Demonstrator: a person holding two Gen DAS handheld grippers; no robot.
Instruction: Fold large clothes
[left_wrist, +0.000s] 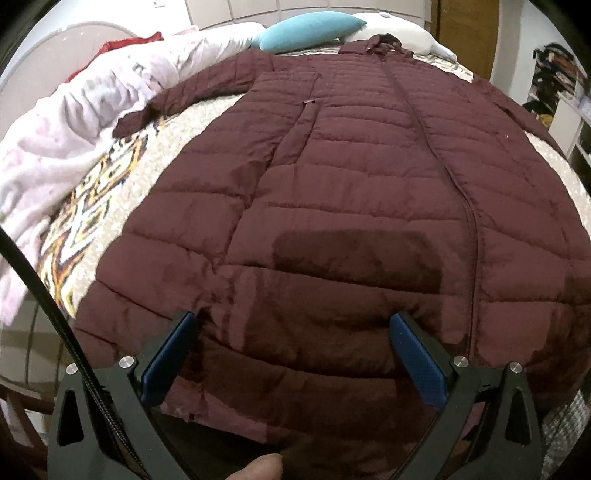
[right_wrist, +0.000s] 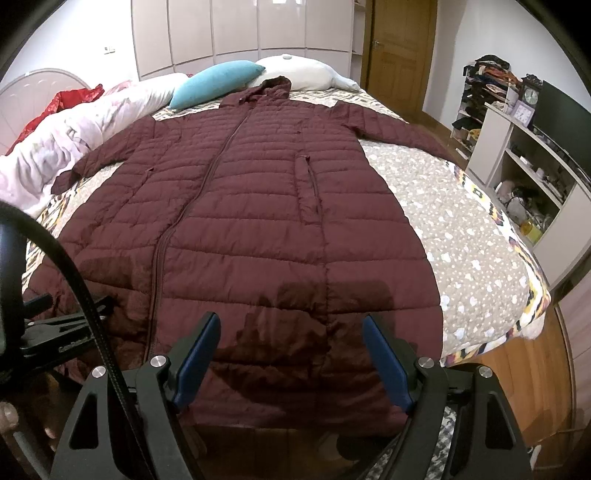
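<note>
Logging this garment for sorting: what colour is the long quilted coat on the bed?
Dark maroon; the coat shows best in the right wrist view.

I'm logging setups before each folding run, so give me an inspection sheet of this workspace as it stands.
Surface: bed with patterned quilt, mostly covered by the coat.
Job's things: maroon quilted coat spread flat, front up, zipped, hood toward the pillows, both sleeves out sideways; not yet folded.
Clutter: bunched white duvet, teal pillow, white pillow, red fabric along the bed's far and left edges.
Grippers: left gripper and right gripper both open, above the coat's hem, holding nothing.
Cables: black cable beside the right gripper, another beside the left.
Surroundings: shelf unit with clocks, wardrobe, wooden door.
</note>
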